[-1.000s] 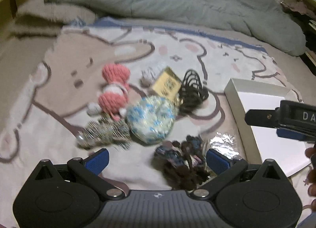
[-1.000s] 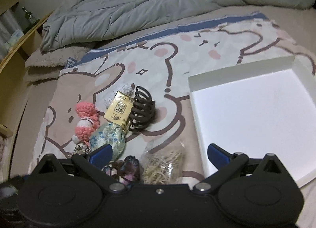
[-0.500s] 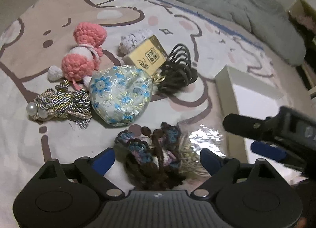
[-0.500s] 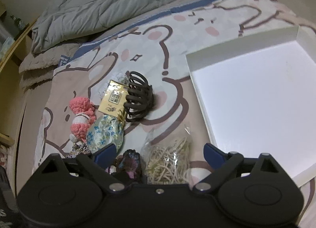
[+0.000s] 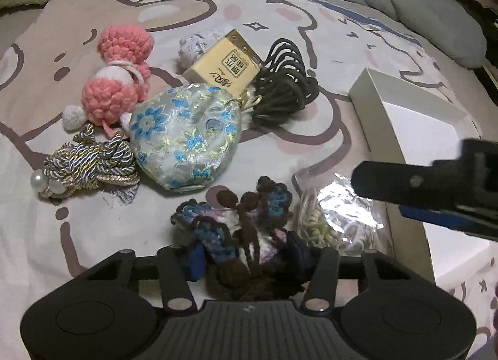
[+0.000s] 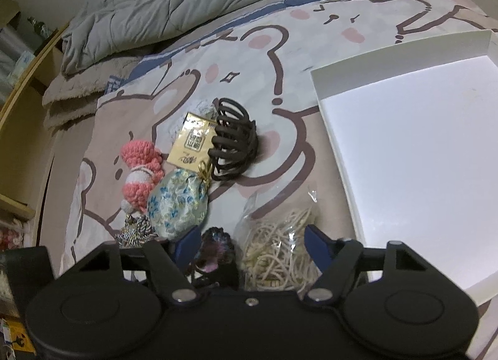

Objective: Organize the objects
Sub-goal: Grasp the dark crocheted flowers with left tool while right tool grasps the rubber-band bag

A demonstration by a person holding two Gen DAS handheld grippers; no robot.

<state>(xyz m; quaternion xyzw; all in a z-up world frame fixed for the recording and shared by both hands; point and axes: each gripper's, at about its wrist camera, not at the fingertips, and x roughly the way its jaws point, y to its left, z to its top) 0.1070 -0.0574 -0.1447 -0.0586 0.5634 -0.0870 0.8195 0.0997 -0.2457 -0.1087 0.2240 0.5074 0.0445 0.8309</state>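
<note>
A: What does the left gripper (image 5: 246,258) have?
B: Its jaws have just been closing, and now they squeeze the dark yarn flower (image 5: 236,220), near the front of the bed.
A: And the right gripper (image 6: 249,243)?
B: Its jaws have just been closing too. The bag of rubber bands (image 6: 280,244) sits between them; I cannot tell if they pinch it. The white box (image 6: 323,104) is on the right.
</note>
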